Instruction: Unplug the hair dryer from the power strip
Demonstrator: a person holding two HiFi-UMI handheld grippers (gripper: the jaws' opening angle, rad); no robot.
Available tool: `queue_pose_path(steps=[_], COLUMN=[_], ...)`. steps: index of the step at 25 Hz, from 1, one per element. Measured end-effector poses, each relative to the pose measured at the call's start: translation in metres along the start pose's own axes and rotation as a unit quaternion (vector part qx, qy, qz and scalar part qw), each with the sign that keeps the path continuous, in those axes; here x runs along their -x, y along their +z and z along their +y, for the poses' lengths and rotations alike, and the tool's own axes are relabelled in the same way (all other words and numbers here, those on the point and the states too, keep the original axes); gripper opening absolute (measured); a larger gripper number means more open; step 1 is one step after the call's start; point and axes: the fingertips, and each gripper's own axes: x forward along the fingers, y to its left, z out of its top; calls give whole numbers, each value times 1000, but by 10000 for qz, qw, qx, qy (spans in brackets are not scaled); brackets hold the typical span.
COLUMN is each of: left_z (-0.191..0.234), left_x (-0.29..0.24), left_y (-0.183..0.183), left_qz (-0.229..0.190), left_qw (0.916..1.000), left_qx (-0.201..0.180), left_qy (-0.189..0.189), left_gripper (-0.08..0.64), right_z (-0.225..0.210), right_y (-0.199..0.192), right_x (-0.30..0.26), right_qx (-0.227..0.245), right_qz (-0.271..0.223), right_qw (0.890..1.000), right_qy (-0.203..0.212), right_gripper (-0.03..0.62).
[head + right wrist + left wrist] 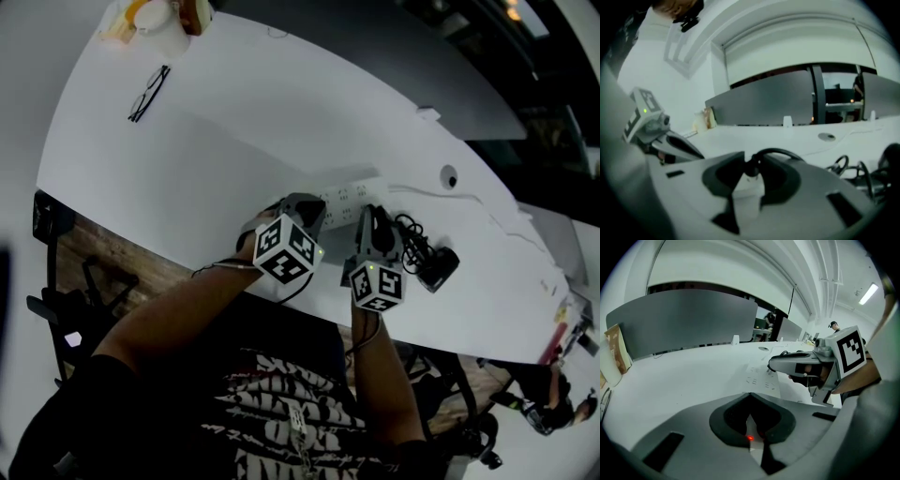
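White desk carried the power strip, clamped by the left gripper, while the right gripper pinched 1 plug.

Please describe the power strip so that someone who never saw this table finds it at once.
On the white table, near its front edge, the left claw grips one end of the power strip and the right claw grips a plug on it. It is a long, flat white bar with socket rows, unlike the black hair dryer beside it.
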Motion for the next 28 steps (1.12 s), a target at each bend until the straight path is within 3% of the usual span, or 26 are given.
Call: queue_pose_path(steps=[4, 8, 11, 15, 20, 22, 25, 28], left_z=[0, 1, 2, 2, 4, 3, 3, 2], left_x=[1, 1, 0, 0, 2, 2, 1, 1], left_y=[-2, -2, -2, -2, -4, -3, -4, -4], left_qz=[10, 19, 3, 12, -21, -39, -48, -60], left_qw=[10000, 10000, 9999, 9999, 10000, 10000, 10000, 10000], left_qx=[-3, 28, 23, -46, 13, 33, 28, 21], left_qy=[-15, 64, 103, 91, 67, 73, 79, 75], left_gripper=[25, 25, 25, 25, 25, 25, 25, 25], right_z=[10, 14, 12, 9, 12, 15, 19, 21], right_y=[4, 4, -3, -27, -24, -25, -21, -13], right_x=[-9, -13, -16, -8, -11, -9, -2, 5], right_qx=[810, 1224, 1057, 543, 446, 504, 438, 102], right_qz=[55, 283, 465, 755, 800, 822, 666, 308], right_qw=[9965, 9917, 9919, 9954, 9957, 9953, 9963, 9977], right_qy=[-197, -288, -535, -247, -168, 16, 307, 589], right_gripper=[117, 121, 126, 137, 137, 164, 213, 219])
